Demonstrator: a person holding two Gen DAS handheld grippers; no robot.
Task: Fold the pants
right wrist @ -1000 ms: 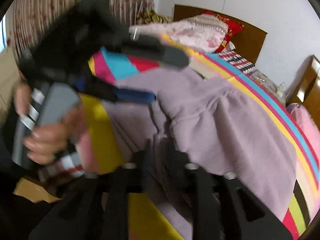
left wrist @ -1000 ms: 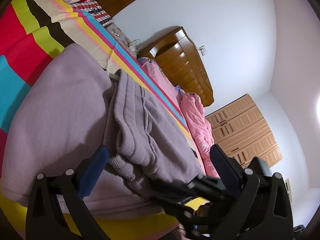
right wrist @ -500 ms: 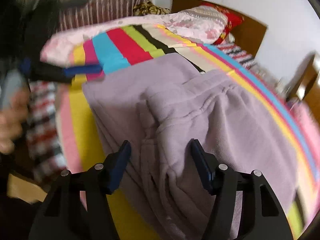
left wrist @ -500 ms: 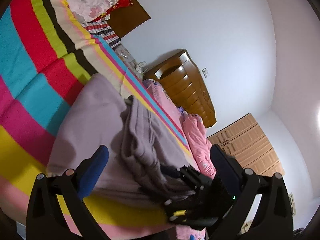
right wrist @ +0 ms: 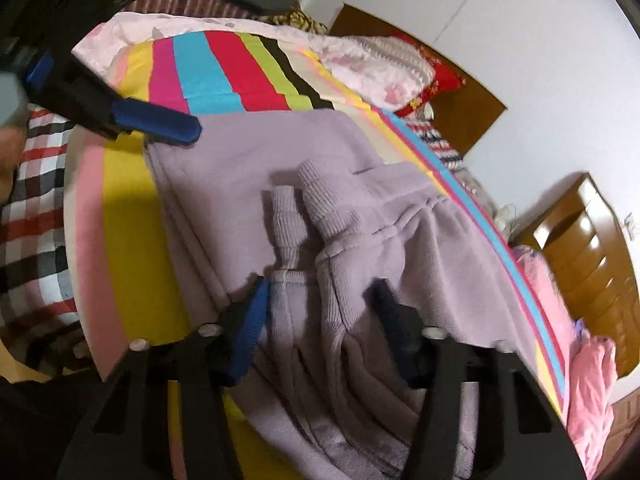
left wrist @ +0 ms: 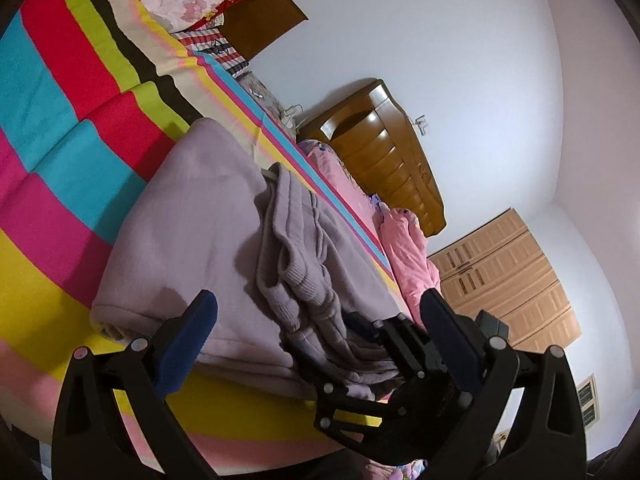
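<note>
Lilac pants (left wrist: 192, 232) lie folded on the striped bed cover (left wrist: 60, 128), ribbed cuffs (right wrist: 316, 184) on top. My right gripper (right wrist: 320, 312) points down at the near edge of the pants (right wrist: 360, 152); its jaws are closing, and a bunched fold of the cloth fills the gap and touches both pads. From the left wrist view, that right gripper (left wrist: 400, 376) shows as a black frame low against the cloth. My left gripper (left wrist: 316, 320) is open wide just short of the pants, with nothing pinched. Its blue pad (right wrist: 156, 120) hovers at the far left corner of the pants.
Pillows (right wrist: 384, 68) and a dark wooden headboard (right wrist: 472, 112) stand at the bed's head. A pink quilt (left wrist: 408, 252) lies along the far side, with a brown dresser (left wrist: 392, 160) and a light wardrobe (left wrist: 508, 280) behind. A checked sleeve (right wrist: 36, 216) is at left.
The right gripper let go of the fabric, opened wide, then came down and narrowed around a fold at the near edge. The left gripper drew back a little from the pants.
</note>
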